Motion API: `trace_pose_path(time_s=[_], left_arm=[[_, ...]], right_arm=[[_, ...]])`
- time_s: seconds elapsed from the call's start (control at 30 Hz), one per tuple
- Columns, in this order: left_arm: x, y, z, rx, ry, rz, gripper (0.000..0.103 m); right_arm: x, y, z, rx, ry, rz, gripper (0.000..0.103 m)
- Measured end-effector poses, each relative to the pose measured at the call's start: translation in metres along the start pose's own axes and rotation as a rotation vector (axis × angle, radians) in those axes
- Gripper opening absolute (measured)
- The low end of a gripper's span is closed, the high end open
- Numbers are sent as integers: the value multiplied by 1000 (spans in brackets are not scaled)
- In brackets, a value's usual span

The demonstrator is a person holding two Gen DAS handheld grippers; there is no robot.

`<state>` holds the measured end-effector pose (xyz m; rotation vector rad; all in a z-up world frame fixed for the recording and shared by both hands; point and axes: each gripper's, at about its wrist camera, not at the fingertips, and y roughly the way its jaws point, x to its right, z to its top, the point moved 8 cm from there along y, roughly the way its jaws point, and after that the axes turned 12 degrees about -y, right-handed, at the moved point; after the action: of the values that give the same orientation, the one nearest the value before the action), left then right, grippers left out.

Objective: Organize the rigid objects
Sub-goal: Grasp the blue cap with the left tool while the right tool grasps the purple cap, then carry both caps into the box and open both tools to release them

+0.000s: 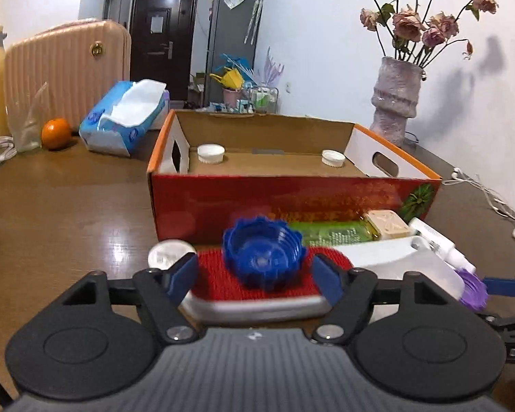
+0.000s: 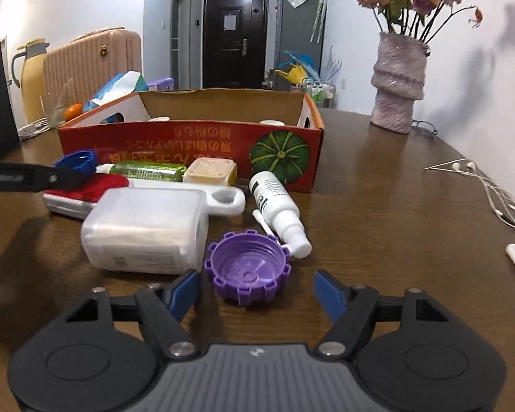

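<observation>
1. Since both caps lie open side up and apart from the clutter, each hand has lined up on one: the blue cap (image 1: 262, 252) sits on the red-topped brush (image 1: 257, 288), and the purple cap (image 2: 248, 267) sits on the bare desk (image 2: 377, 206), just beside the white tub (image 2: 147, 226).
2. Left tongs (image 1: 255, 276) stand part open, one pad on each side of the blue cap with a gap at both sides; nothing is gripped yet.
3. Right tongs (image 2: 255, 292) are likewise part open around the purple cap, the left pad close to its rim and the right pad clearly apart from it, so this cap too lies free.
4. Straddling each cap across its ribbed rim probably aims at a firm pinch on the widest, stiffest part.
5. Behind the caps lie a green bottle (image 2: 144, 170), a square cream-lidded jar (image 2: 209, 171) and a white spray bottle (image 2: 278, 206) on its side, all bunched against the front wall of the red cardboard box (image 2: 189, 147), likely waiting their turn.
6. Two white lids (image 1: 211, 153) already rest on the box floor near its back wall, which suggests the box is the collecting place.
7. Further out stand a vase of dried roses (image 2: 398, 86), a tissue pack (image 1: 125, 120) and an orange (image 1: 55, 133), apart from the work.
</observation>
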<state>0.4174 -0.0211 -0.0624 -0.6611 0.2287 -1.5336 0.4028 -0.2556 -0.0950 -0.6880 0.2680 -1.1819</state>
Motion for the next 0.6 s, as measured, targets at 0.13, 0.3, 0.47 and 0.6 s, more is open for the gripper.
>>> trace_pose_path(time_s=[0.13,0.3,0.47,0.6], left_arm=[[7,6,1,-1,5,-33,56],[9,-1,-2,-1,6,-43,56],[11,-29,-1,29,3,-47,56],[10,-66,0,65,-15,-54,56]], right_arm=[[4,3,4,-3,-4,5,52],[6,-1,4,0,-4,2,52],[8,-24,1,15,6,-20,52],[7,-58,1,52,11,-41,52]])
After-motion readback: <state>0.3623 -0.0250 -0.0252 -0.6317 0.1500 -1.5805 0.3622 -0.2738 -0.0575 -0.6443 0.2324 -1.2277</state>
